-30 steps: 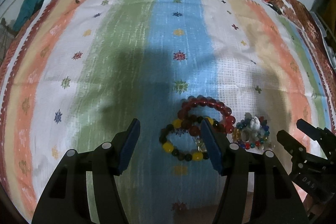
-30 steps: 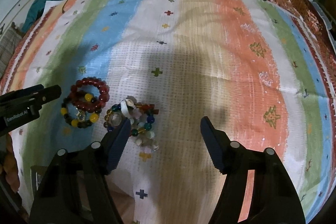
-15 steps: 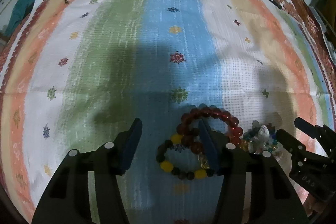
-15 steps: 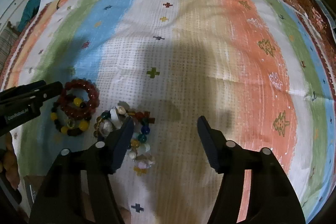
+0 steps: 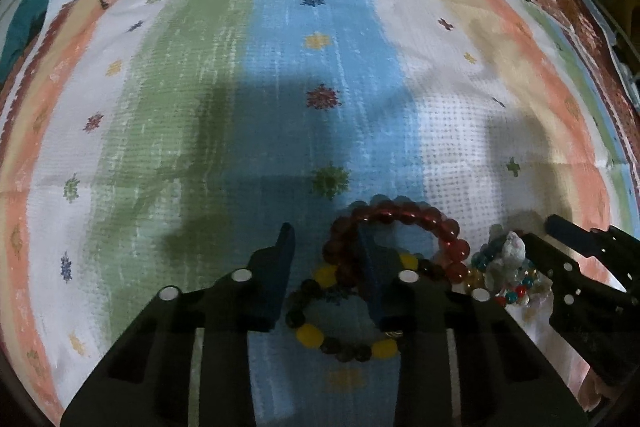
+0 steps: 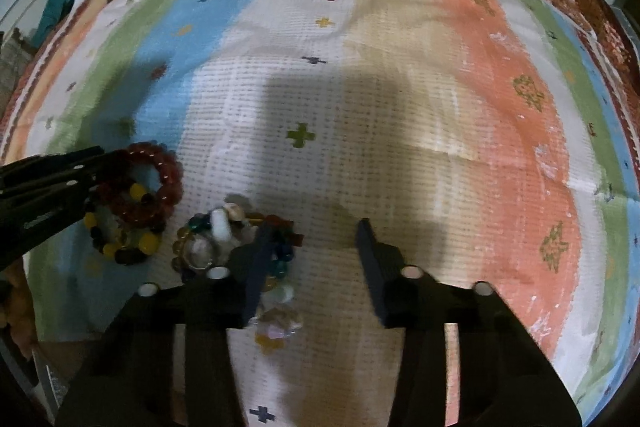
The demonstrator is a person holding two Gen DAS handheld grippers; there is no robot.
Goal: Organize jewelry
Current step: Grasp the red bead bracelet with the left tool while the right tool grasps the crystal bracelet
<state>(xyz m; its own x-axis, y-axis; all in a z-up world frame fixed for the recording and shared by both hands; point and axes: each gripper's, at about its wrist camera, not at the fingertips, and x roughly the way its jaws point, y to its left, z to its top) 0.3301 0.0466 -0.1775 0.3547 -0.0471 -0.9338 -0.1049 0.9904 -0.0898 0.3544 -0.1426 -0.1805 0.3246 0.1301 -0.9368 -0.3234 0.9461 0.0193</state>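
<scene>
1. Three bracelets lay bunched at the striped cloth's [image 5: 280, 75] near edge: the red bracelet [image 5: 400, 217] overlapped the yellow-and-dark bracelet [image 5: 340, 341], with the multicoloured bracelet [image 6: 208, 247] just beside them.
2. The left gripper [image 5: 326, 271] was half open, holding nothing, one finger inside the red loop, seemingly to separate the pair.
3. The right gripper [image 6: 312, 259] gaped wide and empty, its left finger over the multicoloured bracelet.

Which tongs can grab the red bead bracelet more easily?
Probably the left tongs. They are open, with one finger already poking inside the red bracelet, which overlaps the yellow-and-dark bracelet. The right tongs are open too, but sit by the colorful bead pile instead.
</scene>
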